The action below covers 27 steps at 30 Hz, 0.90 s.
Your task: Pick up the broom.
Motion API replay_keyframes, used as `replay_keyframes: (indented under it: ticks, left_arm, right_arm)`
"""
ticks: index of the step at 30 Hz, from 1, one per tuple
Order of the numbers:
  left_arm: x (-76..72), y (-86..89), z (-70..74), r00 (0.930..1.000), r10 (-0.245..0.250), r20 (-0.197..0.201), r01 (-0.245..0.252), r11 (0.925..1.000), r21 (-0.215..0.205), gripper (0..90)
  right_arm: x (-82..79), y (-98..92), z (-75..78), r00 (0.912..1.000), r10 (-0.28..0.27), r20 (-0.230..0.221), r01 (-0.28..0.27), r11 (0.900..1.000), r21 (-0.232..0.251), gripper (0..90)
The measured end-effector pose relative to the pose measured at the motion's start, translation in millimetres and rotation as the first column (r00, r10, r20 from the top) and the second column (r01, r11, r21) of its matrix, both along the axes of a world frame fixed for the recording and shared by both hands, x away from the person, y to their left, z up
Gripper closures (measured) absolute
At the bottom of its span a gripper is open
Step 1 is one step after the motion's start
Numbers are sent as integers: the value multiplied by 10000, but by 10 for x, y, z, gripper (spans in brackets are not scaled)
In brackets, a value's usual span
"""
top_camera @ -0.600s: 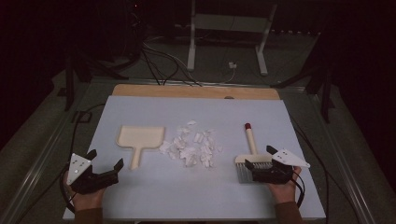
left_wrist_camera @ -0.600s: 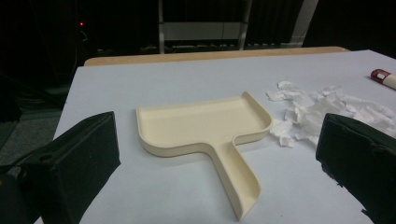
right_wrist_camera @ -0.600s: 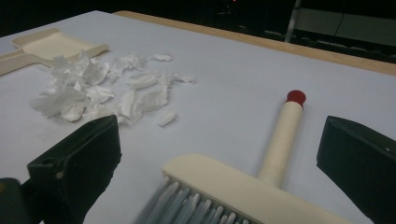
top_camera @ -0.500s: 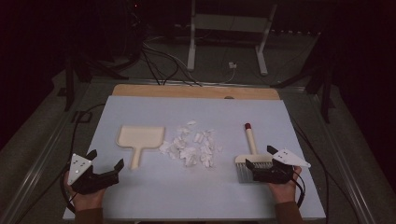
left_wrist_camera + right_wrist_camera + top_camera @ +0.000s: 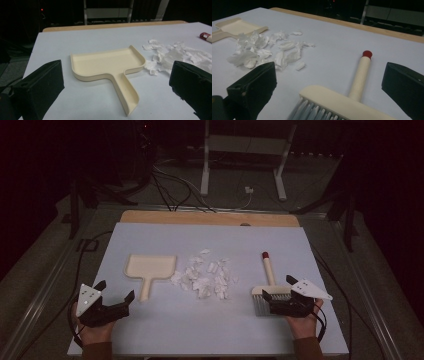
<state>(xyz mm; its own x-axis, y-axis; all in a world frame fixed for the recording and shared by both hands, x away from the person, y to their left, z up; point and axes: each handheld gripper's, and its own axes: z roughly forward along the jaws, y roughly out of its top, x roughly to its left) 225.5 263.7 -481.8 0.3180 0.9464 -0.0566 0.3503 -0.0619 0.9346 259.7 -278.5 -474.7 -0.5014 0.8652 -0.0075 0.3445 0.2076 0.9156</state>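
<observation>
brush [image 5: 268,285] just ahead of right gripper [image 5: 283,296], untouched

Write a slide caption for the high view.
Open grippers flank a cream dustpan, torn paper scraps and a brush.

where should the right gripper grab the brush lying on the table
Probably the round handle, partway between the red cap and the bristle head. The brush lies flat with its handle pointing away from the person, so the right gripper, fingers open, would best come down from above the head with one finger on each side of the handle.
</observation>
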Motion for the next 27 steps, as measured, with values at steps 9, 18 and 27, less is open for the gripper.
replay_keyframes:
  ticks: [9,18,27]
  left_arm:
    - [3,-35,35,9998,129,139,-136,9987,487,6]
    - [9,-1,35,9998,-82,157,77,9996,276,22]
    - [16,19,-2,9998,-51,174,53,9999,-103,6]
  right_arm:
    - [47,64,151,9999,-124,-101,121,9994,-312,0]
    - [197,53,274,9981,-359,-493,326,9972,-675,0]
    - [400,84,429,9917,-906,-916,796,9898,-1179,0]
